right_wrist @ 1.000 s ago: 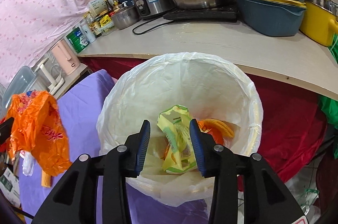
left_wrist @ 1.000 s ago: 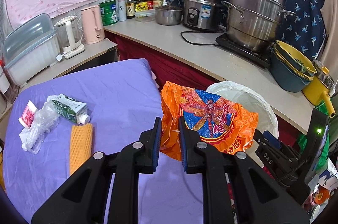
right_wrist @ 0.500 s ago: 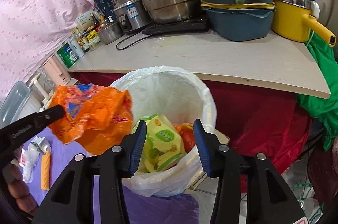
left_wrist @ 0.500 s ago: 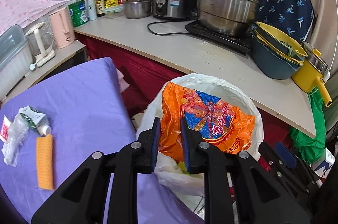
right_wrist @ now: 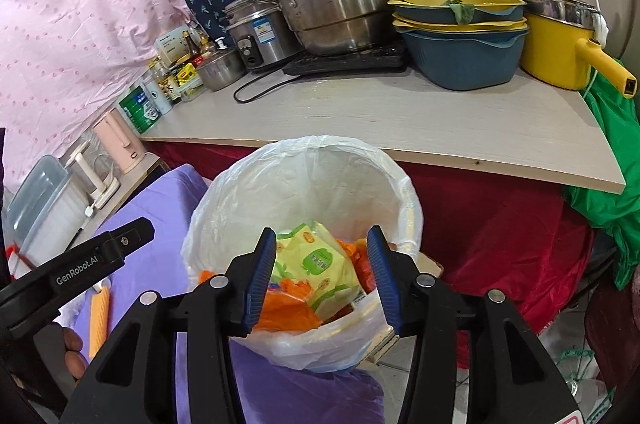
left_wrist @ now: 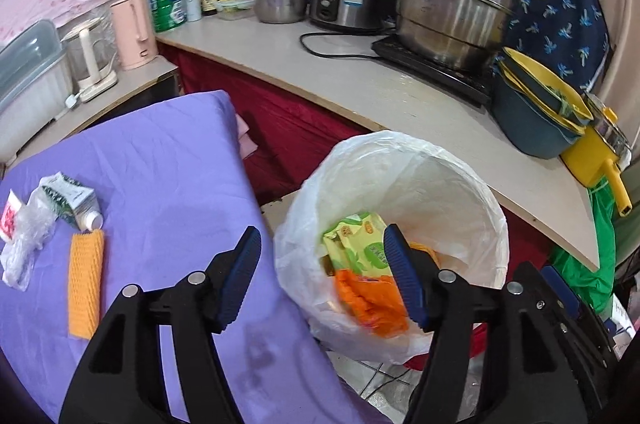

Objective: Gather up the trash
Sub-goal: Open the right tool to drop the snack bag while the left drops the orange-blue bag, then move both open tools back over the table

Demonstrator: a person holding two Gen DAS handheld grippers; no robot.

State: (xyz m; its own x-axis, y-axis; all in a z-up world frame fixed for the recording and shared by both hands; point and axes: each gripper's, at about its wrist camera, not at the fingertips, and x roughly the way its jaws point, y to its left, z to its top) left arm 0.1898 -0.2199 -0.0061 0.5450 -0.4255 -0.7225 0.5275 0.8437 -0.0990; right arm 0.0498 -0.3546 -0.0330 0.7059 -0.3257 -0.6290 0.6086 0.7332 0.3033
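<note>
The left gripper has just been opening; its jaws stand wide apart with nothing pinched between them, above the near rim of the bin lined with a white bag. The orange plastic bag lies loose inside the bin, beside a yellow-green wrapper. The right gripper is also released, its jaws parted and empty over the same bin. On the purple cloth to the left remain an orange foam sleeve, a green-and-white carton and a crumpled clear bag.
</note>
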